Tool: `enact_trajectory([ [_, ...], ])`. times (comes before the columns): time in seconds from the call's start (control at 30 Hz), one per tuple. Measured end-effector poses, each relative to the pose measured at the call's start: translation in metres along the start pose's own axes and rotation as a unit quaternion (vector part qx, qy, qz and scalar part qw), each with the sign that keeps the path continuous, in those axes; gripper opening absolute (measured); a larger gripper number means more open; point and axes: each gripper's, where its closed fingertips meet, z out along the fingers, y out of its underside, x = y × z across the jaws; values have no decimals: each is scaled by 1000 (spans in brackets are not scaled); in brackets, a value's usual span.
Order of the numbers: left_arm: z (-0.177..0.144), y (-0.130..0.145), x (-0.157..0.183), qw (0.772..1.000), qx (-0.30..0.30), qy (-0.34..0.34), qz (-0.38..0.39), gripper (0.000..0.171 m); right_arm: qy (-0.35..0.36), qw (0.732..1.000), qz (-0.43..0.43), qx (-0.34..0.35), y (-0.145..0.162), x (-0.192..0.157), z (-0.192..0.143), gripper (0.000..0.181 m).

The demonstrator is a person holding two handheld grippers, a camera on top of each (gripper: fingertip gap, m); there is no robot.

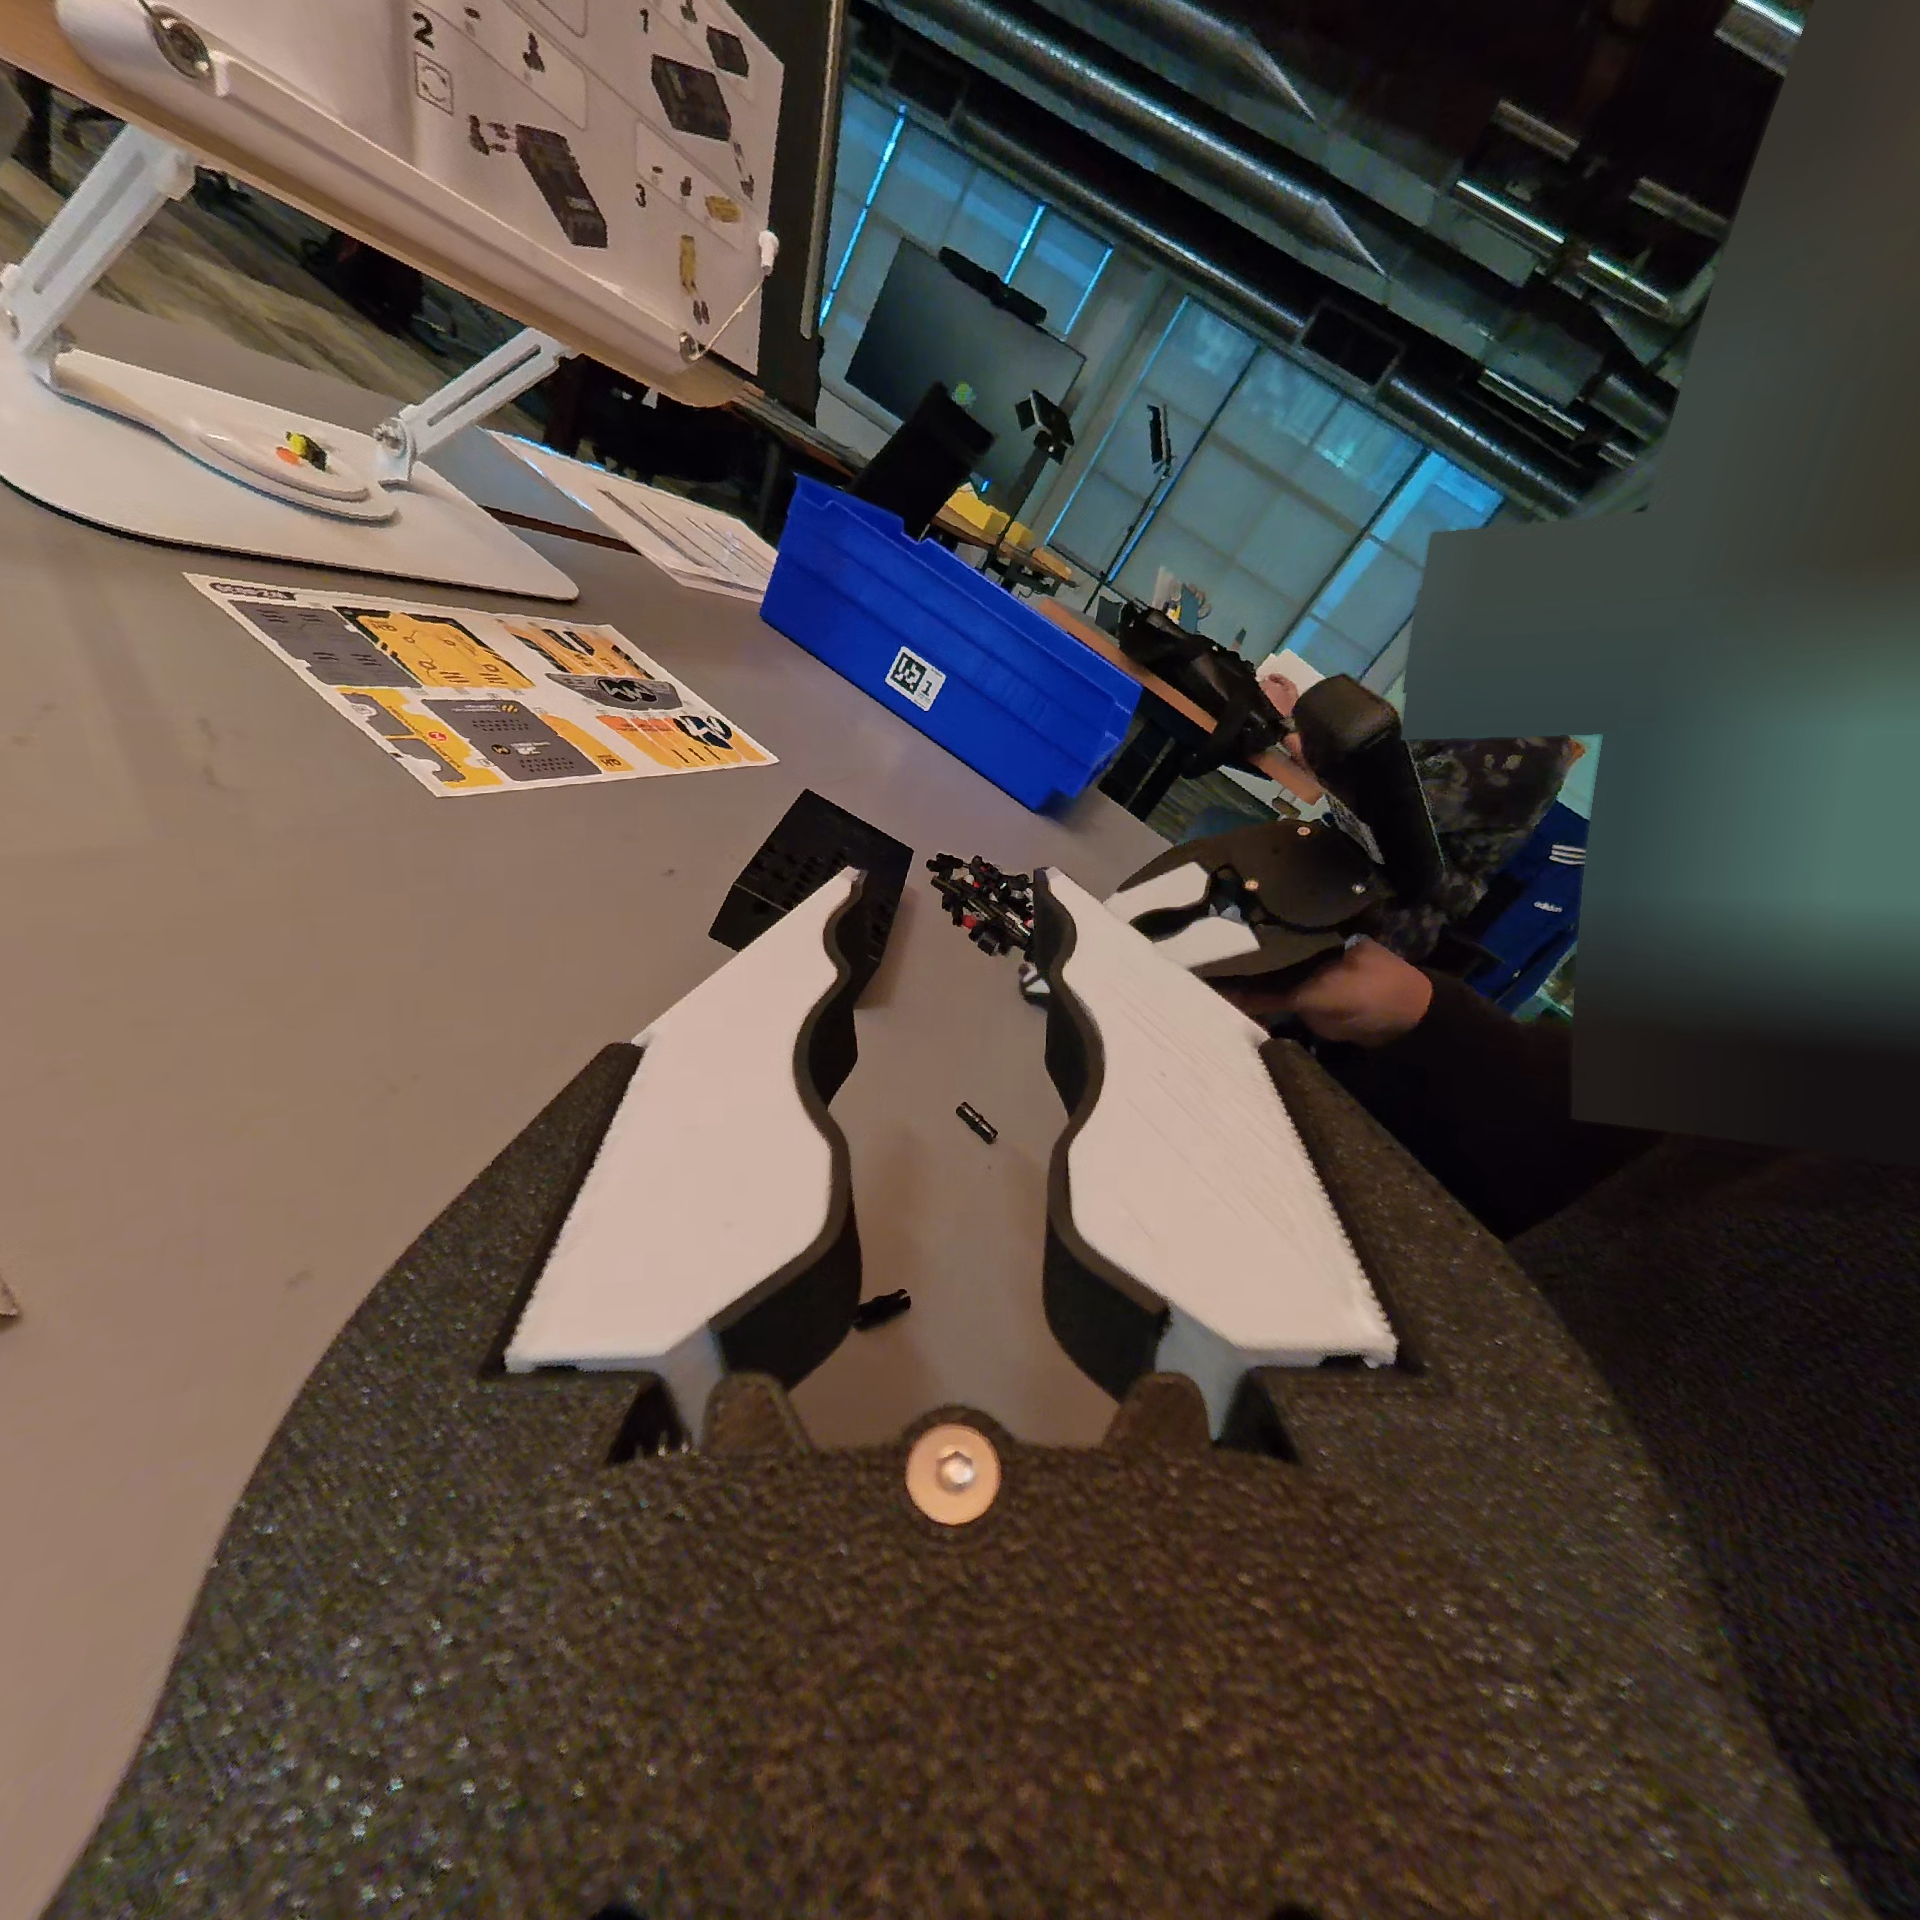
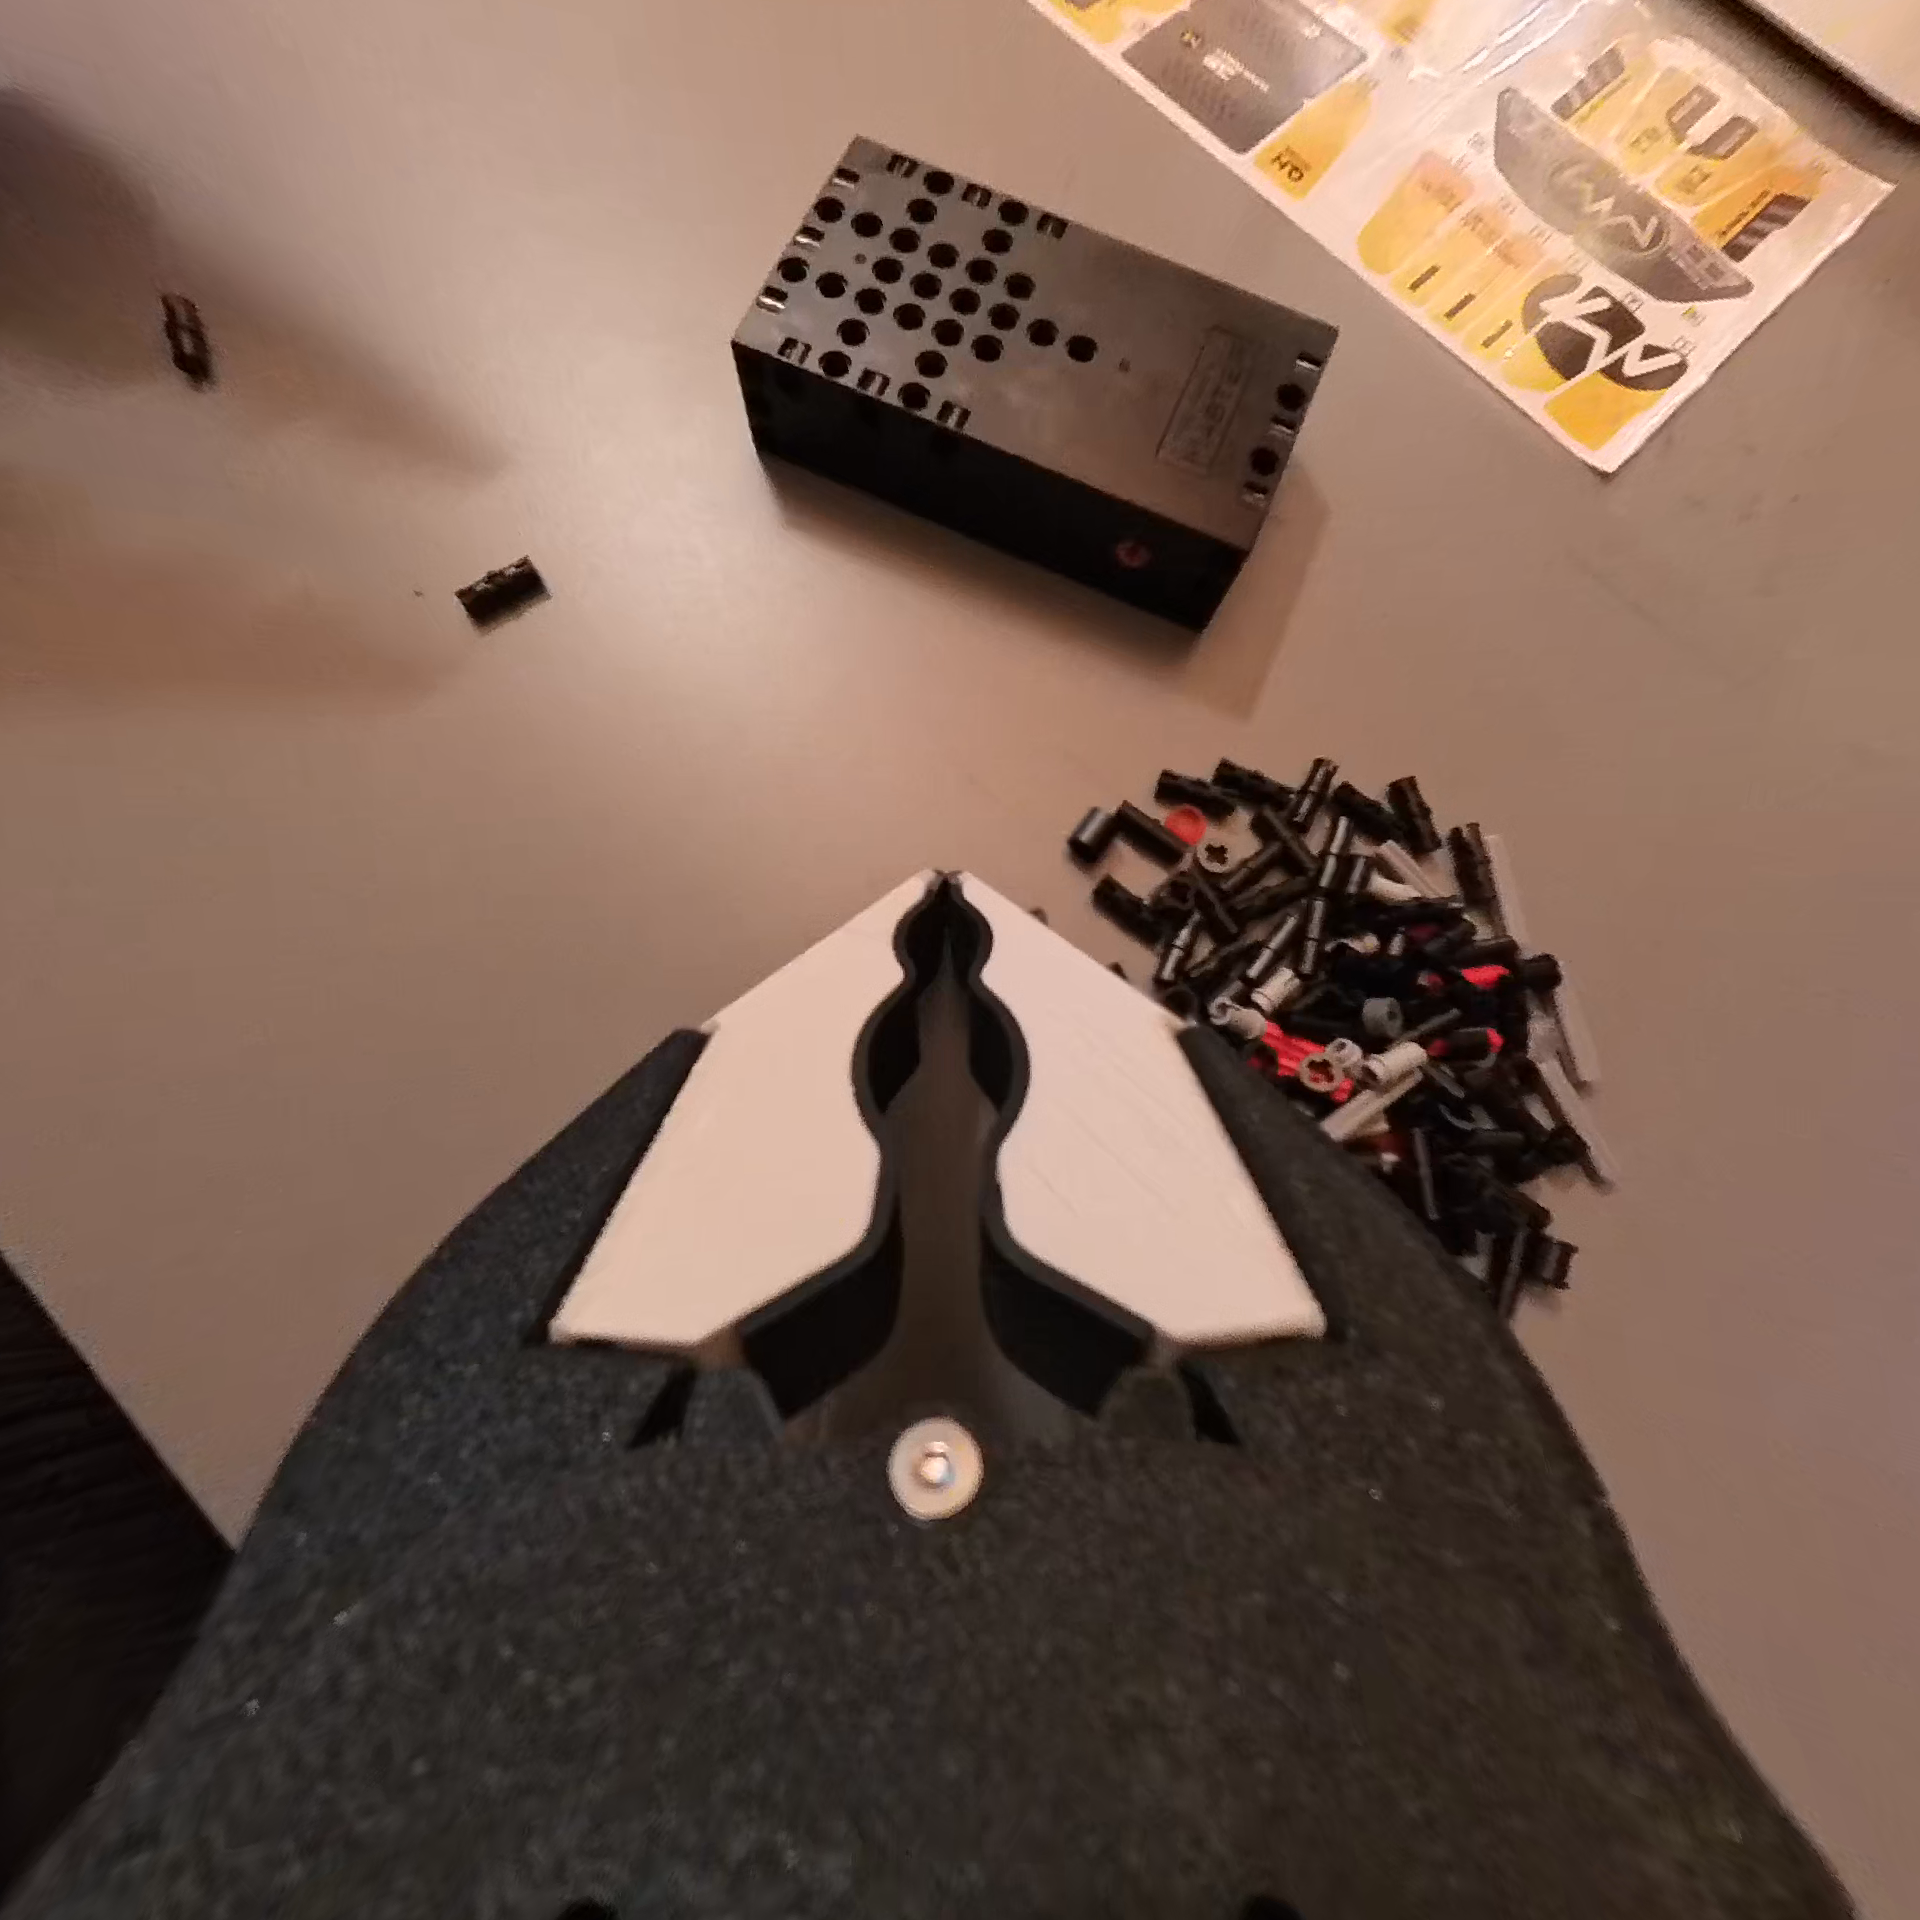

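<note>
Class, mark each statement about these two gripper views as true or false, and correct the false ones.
1. The left gripper is open. True.
2. The right gripper grips the black perforated box. False: its fingertips meet with nothing visible between them, apart from the box.
3. A pile of small black, grey and red pins lies on the grey table. True.
4. The blue bin sits on the sticker sheet. False: they lie apart.
5. Two loose black pins lie away from the pile. True.
</note>
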Motion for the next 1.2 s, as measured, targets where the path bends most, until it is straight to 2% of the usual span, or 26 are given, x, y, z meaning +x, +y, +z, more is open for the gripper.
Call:
enact_trajectory([
  [0.67,0,0,0,1000,0,0,-1,31,59,998,13,-18,9,36,-6,0],
  [0.97,0,0,-1,1000,-1,0,-2,31,22,999,9,28,-19,9,-1,2],
  [1.03,0,0,-1,1000,0,0,-2,31,21,999,4,29,-24,6,4,14],
  [1.2,-1,-1,-1,1000,2,0,-2,31,-7,999,25,18,-29,2,16,21],
])
